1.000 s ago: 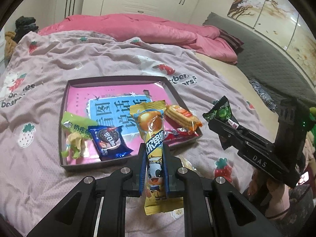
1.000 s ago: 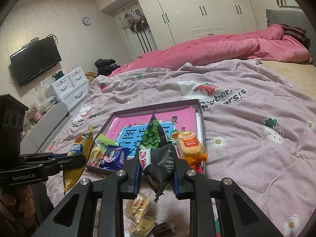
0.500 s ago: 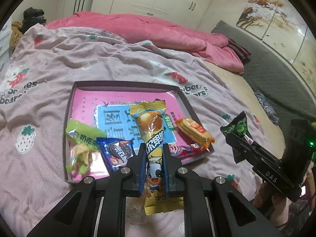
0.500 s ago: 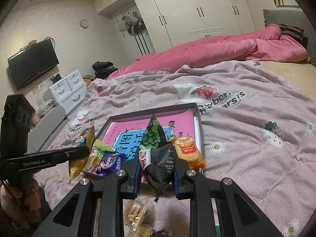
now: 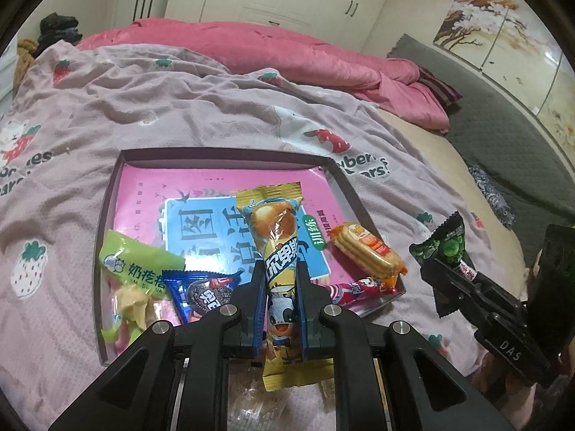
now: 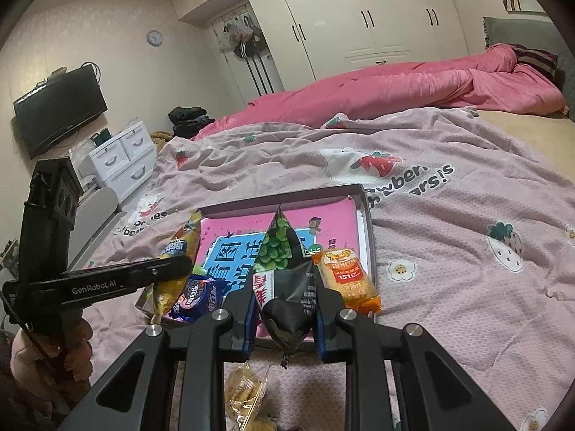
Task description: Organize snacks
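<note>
Packets light, crinkly, slippery. My left tool [image 5: 281,289] clamps the yellow snack [image 5: 276,248] mid-length; right tool [image 6: 285,300] pinches the black-green pouch [image 6: 285,269], both above the tray [image 5: 107,215].

The left gripper [image 5: 281,283] is closed, its blue-padded fingers [image 5: 259,287] pressing both sides of a yellow snack packet [image 5: 278,251] that stands upright between them. The right gripper [image 6: 285,298] is likewise clamped, gripping a black and green packet [image 6: 284,273] by its lower half. Seen from the left wrist view, the right gripper [image 5: 467,287] reaches in from the right edge, pointing left. In the right wrist view the left gripper [image 6: 172,269] extends level from the left, a hand [image 6: 54,352] wrapped around its handle.
</note>
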Motion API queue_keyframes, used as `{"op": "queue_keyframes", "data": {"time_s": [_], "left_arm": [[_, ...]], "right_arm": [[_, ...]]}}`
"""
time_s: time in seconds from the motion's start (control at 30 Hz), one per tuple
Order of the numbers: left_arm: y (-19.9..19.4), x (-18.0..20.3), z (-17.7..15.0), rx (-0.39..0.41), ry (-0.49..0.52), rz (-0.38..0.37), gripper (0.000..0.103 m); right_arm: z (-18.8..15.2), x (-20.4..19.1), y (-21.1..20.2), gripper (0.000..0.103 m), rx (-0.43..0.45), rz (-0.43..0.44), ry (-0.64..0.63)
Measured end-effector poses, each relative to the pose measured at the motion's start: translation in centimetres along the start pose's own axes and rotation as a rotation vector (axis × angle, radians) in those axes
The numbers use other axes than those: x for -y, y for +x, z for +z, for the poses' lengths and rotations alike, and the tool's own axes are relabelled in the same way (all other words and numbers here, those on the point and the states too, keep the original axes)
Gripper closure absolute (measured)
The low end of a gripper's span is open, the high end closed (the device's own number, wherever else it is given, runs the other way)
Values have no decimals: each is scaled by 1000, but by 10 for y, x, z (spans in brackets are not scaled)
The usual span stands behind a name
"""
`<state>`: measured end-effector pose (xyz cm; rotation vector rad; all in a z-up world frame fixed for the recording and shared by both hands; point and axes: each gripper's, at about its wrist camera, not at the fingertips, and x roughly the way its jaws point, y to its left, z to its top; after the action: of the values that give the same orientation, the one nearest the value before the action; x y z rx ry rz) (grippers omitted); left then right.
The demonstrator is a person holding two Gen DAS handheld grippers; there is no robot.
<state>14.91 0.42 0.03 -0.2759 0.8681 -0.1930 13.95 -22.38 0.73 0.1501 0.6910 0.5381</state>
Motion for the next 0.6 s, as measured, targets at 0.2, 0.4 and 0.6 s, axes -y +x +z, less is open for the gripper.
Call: {"op": "queue_keyframes", "data": {"time_s": [0.2, 0.4, 0.6], "left_arm": [[8, 1, 0, -6, 13, 3, 88], [16, 1, 1, -14, 15, 6, 88], [23, 1, 2, -16, 2, 6, 88]], "right_arm": [[1, 0, 3, 78, -2, 2, -3], [4, 1, 7, 78, -6, 6, 2], [5, 3, 15, 78, -13, 1, -5]]}}
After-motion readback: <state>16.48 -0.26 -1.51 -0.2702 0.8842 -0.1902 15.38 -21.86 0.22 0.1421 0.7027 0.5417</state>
